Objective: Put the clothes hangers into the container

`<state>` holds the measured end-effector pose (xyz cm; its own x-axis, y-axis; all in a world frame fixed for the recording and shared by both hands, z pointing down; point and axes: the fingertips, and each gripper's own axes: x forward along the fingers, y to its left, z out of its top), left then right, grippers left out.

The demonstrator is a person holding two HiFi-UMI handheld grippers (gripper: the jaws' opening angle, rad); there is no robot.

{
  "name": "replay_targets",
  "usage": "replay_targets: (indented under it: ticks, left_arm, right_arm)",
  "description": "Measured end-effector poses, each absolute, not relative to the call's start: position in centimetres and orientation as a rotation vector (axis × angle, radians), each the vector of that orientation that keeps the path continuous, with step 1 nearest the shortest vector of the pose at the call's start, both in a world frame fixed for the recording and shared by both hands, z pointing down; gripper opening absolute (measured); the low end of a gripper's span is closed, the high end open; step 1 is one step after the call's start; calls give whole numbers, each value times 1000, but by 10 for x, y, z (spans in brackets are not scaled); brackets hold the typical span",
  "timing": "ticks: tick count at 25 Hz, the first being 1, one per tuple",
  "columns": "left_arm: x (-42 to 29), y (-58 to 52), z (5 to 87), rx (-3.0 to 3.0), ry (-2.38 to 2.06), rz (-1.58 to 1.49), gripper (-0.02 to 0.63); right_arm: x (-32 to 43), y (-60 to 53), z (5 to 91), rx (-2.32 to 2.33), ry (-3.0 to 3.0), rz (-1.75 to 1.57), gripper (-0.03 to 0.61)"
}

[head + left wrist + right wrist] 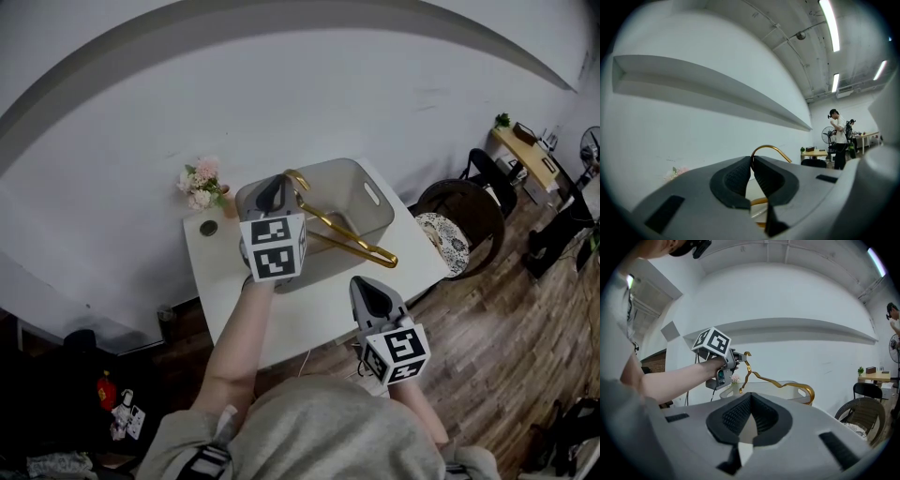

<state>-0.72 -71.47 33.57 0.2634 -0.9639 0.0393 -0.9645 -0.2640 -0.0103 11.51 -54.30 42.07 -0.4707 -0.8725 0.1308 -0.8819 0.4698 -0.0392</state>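
A gold clothes hanger (342,236) hangs tilted over the front rim of the grey translucent container (375,192) on the white table (225,291). My left gripper (279,185) is shut on the hanger near its hook, held above the container's left end. In the left gripper view the gold hook (771,149) curves up from between the closed pads of that gripper (752,161). My right gripper (363,284) hovers over the table's front edge, shut with nothing in it. The right gripper view shows its pads (736,416) together, with the hanger (780,382) and container (761,391) ahead.
A small pot of pink flowers (200,185) and a dark round object (209,228) sit at the table's back left. A wicker chair (461,225) stands right of the table. A person (838,136) stands far off by a desk (527,155).
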Motion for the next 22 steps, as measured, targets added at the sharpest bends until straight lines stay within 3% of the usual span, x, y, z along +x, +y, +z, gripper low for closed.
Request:
replay_targets:
  ticks: [22]
  left_arm:
    - [-76,-686,425,2319,-1945,340,38]
  right_arm:
    - [88,-540,434,1483,-2660,216,-2]
